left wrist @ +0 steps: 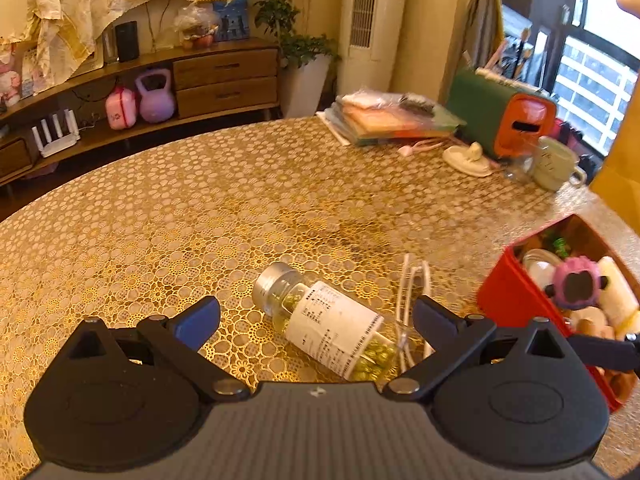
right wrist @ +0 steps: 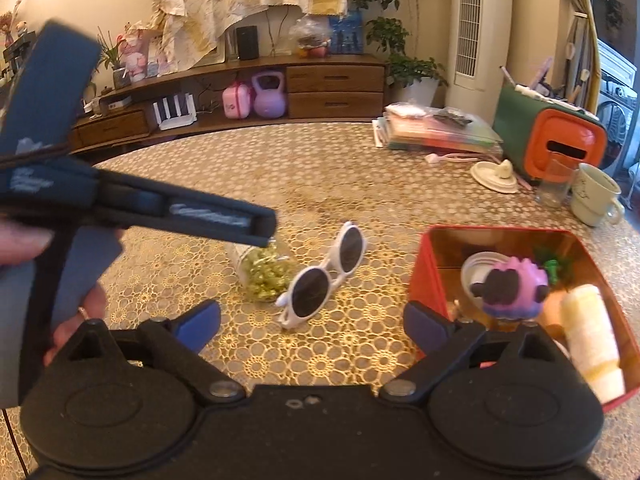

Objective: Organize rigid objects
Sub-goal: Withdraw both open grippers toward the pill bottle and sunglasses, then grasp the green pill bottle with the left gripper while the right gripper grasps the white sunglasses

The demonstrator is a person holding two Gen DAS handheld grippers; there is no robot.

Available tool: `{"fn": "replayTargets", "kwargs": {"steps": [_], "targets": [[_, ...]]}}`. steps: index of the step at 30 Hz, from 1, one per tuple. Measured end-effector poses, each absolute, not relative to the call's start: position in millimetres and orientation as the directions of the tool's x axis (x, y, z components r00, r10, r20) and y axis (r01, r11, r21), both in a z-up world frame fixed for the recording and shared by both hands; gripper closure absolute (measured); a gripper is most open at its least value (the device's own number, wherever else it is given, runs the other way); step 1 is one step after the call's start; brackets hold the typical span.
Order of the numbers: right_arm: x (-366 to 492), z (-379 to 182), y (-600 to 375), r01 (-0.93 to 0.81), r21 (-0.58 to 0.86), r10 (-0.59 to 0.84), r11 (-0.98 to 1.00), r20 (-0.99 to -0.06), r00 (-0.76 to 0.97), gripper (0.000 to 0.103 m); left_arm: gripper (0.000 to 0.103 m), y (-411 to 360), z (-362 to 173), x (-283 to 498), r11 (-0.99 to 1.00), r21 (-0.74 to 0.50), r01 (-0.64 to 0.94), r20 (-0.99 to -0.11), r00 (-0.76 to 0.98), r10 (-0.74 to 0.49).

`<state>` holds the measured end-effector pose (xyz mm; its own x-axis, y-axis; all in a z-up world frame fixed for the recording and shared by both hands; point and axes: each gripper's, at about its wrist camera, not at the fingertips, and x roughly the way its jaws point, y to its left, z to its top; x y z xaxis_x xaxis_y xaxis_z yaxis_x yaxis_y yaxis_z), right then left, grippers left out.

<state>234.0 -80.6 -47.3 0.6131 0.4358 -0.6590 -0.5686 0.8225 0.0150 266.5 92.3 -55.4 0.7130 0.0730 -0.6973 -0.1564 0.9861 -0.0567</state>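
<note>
A clear bottle of green-gold capsules (left wrist: 328, 326) with a silver cap and white label lies on its side on the gold lace tablecloth, between the open fingers of my left gripper (left wrist: 316, 316). White sunglasses (right wrist: 326, 276) lie just right of the bottle (right wrist: 266, 276), ahead of my open, empty right gripper (right wrist: 312, 320). Their white frame shows in the left wrist view (left wrist: 412, 292). A red box (right wrist: 424, 276) at the right holds a purple spiky toy (right wrist: 512, 286), a cream bottle (right wrist: 592, 336), a white lid and other small things. The left gripper's body (right wrist: 120, 204) crosses the right wrist view.
At the table's far right stand a stack of books (right wrist: 436, 130), a green-and-orange case (right wrist: 556, 140), a glass (right wrist: 556, 182), a pale green mug (right wrist: 596, 196) and a white dish (right wrist: 494, 174). The red box also shows in the left wrist view (left wrist: 508, 292). A wooden sideboard runs behind the table.
</note>
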Motion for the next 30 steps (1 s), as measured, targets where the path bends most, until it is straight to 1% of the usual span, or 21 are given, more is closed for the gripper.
{"fn": "replayTargets", "kwargs": {"steps": [6, 8, 12, 16, 20, 27, 30], "targets": [[243, -61, -70, -0.571, 0.004, 0.426, 0.821, -0.67, 0.608, 0.012, 0.0, 89, -68, 283, 0.982, -0.045, -0.185, -0.72, 0.688, 0.097], [246, -66, -67, -0.57, 0.005, 0.422, 0.822, -0.677, 0.603, 0.016, 0.0, 88, -71, 287, 0.982, -0.036, -0.188, -0.722, 0.684, 0.104], [254, -76, -64, -0.563, 0.005, 0.412, 0.826, -0.687, 0.598, 0.019, 0.0, 88, -77, 293, 0.983, -0.047, -0.18, -0.729, 0.678, 0.089], [260, -83, -63, -0.557, 0.018, 0.411, 0.83, -0.694, 0.591, 0.026, 0.0, 88, -81, 298, 0.982, -0.059, -0.178, -0.738, 0.67, 0.077], [265, -89, -59, -0.559, 0.008, 0.405, 0.829, -0.699, 0.59, 0.029, 0.0, 86, -85, 301, 0.982, -0.052, -0.184, -0.741, 0.666, 0.085], [270, -100, -52, -0.551, 0.015, 0.397, 0.834, -0.709, 0.582, 0.031, 0.001, 87, -93, 303, 0.978, -0.057, -0.202, -0.745, 0.661, 0.093], [270, -103, -48, -0.552, 0.003, 0.391, 0.834, -0.708, 0.587, 0.032, 0.005, 87, -93, 302, 0.978, -0.07, -0.199, -0.742, 0.665, 0.082]]}}
